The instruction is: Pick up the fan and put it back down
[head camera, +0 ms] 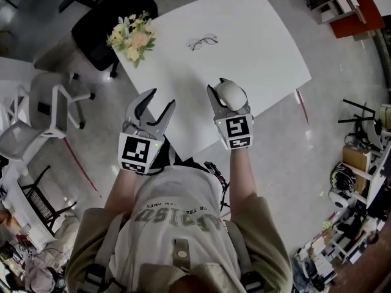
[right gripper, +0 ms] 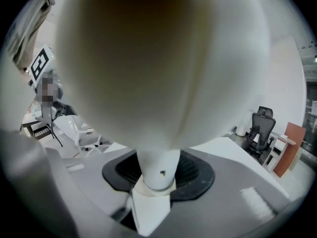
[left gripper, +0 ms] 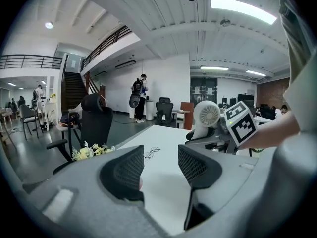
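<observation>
The fan (head camera: 232,92) is small and white, with a round head on a short stem. My right gripper (head camera: 225,105) is shut on that stem over the near edge of the white table (head camera: 256,35). In the right gripper view the fan's head (right gripper: 163,63) fills the picture and the stem (right gripper: 158,170) sits between the dark pads. The left gripper view shows the fan (left gripper: 206,114) upright, grille facing the camera, and hides its base. My left gripper (head camera: 160,99) is open and holds nothing, just left of the fan at the table's front edge.
A pair of glasses (head camera: 202,41) lies mid-table, and a bunch of flowers (head camera: 133,37) stands at the far left corner. A black office chair (head camera: 101,23) and a grey chair (head camera: 43,108) stand to the table's left. Shelves with clutter line the right side.
</observation>
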A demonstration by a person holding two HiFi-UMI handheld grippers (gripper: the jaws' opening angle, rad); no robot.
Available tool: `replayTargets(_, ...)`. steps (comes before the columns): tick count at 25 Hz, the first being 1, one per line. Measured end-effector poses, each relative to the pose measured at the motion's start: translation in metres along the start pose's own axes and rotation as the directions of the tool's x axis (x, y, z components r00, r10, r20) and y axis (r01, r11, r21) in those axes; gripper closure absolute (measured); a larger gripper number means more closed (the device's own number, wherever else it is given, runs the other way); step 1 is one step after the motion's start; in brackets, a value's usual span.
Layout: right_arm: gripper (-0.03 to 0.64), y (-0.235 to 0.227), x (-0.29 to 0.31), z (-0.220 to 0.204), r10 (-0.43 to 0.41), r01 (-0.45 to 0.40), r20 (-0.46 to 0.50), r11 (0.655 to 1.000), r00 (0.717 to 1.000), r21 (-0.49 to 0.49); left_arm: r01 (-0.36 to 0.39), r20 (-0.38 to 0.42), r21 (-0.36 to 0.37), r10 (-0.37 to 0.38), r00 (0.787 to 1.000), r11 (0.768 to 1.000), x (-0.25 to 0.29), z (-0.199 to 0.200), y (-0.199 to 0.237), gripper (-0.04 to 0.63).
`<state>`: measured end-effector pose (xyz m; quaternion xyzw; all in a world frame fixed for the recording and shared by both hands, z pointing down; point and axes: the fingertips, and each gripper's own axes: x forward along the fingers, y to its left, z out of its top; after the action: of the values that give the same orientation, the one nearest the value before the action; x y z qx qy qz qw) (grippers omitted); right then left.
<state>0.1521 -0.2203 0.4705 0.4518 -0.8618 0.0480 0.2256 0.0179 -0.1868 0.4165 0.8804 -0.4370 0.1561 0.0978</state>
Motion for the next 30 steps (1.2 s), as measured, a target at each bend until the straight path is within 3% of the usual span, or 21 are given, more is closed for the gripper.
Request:
replayTargets(8,0.462,0.004,0.047,-0.026,0.046,-0.046,-0.038,0.999,0.998,-0.009,0.023,-0.01,0.001,-0.023,1.0,1.0,0.01,-0.009,0.017,0.373)
replayTargets(17,0.462,0.011,0.092,-0.053,0.099,-0.098,-0.065,0.995,0.993,0.015,-0.002,-0.022,-0.026,0.002,1.0,1.0,0.021,-0.026,0.038,0.373)
replayTargets(30,0.462,0.02,0.125,-0.09,0.117,-0.112,-0.104,0.992,0.988,0.058,0.025,-0.062,0.0,-0.025,0.998,1.0,0.036,-0.042,0.041,0.373)
